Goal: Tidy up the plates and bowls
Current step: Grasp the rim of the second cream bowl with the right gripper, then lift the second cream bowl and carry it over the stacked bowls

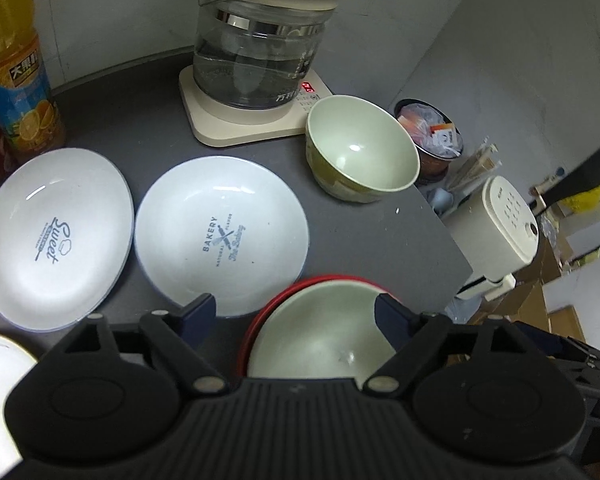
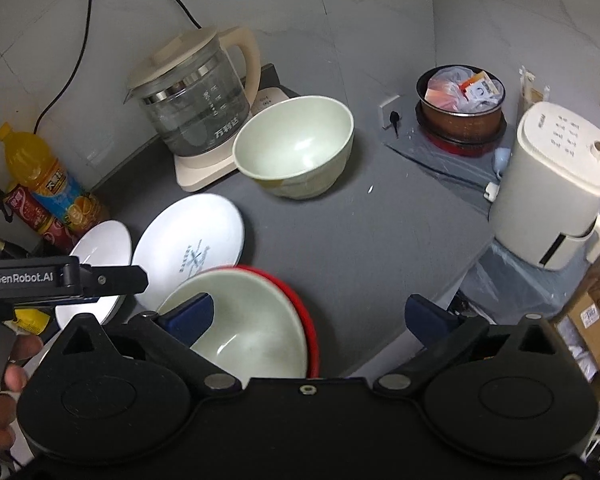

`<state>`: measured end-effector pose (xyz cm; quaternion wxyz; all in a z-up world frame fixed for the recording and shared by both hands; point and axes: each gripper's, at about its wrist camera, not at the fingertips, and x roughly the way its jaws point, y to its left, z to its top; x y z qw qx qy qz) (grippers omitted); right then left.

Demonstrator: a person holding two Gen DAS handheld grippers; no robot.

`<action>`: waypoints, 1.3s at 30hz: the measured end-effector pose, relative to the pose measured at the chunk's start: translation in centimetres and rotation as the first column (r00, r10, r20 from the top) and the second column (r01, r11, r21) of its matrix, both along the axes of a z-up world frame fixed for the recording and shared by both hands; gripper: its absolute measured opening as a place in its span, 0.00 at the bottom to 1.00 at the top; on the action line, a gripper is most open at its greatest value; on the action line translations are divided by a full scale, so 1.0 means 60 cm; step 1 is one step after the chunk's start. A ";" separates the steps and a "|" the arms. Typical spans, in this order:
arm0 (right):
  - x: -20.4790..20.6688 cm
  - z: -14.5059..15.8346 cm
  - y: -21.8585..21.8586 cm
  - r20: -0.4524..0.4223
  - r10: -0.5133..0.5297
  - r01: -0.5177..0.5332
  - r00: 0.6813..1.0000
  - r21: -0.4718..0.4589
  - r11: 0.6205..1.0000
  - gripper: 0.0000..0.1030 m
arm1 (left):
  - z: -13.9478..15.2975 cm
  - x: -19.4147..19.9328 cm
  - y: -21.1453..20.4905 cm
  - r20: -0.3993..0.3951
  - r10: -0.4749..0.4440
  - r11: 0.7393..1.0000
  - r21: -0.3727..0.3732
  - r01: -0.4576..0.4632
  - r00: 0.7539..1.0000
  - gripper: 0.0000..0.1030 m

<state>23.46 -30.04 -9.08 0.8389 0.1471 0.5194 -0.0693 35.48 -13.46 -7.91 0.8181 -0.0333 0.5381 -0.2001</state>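
A pale green bowl (image 1: 320,336) sits mouth-up inside a red bowl (image 1: 260,312) at lower centre; left gripper (image 1: 296,312) and right gripper (image 2: 312,316) jaws apart, holding nothing.

Home kitchen corner: glass kettle (image 1: 260,44), rice cooker (image 2: 556,188), juice bottle (image 1: 16,68) on grey counter (image 1: 140,120).

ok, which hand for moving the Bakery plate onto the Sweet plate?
Left, probably. The left gripper hangs open right at the Bakery plate rim, with the Sweet plate beside it. The right gripper is open over the red-rimmed bowl, further away.
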 end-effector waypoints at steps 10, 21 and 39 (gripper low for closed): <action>0.072 -0.010 -0.048 0.023 0.078 -0.078 0.997 0.000 0.997 1.00 | -0.002 0.042 -0.051 0.003 0.095 0.995 -0.032 -0.095 0.995 0.83; 0.169 -0.048 -0.079 0.014 0.080 -0.081 0.997 0.036 0.996 0.74 | -0.028 0.106 -0.115 0.022 0.173 0.982 -0.079 -0.171 0.985 0.68; 0.259 -0.144 -0.128 -0.052 0.052 -0.045 0.997 0.125 0.991 0.47 | -0.121 0.201 -0.160 -0.078 0.310 0.944 -0.092 -0.317 0.947 0.31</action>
